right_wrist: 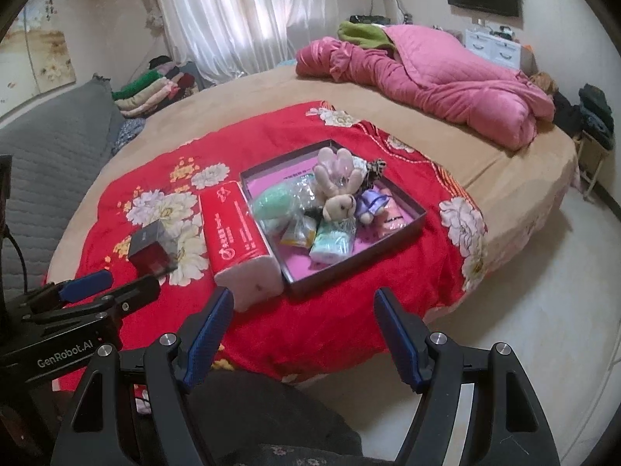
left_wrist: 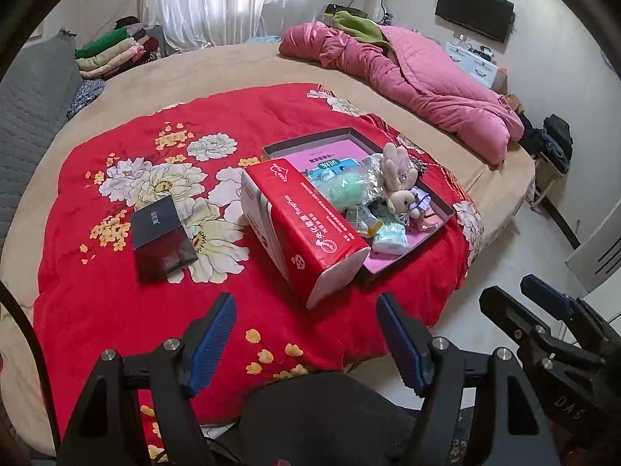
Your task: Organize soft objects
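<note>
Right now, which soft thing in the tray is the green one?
The round mint-green plush at the tray's left side, beside the red tissue pack; the rabbit toys are beige.

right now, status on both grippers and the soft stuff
Left gripper and right gripper open, empty. Plush bunny piled in the tray. Red tissue pack lies against tray's edge.

plush bunny (right_wrist: 338, 198) – piled with soft packets (right_wrist: 330, 246) in tray (right_wrist: 403, 233).

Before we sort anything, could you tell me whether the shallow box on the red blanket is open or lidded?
Open. The shallow box has no lid on it: its pink floor shows, and the plush rabbit sits inside.
</note>
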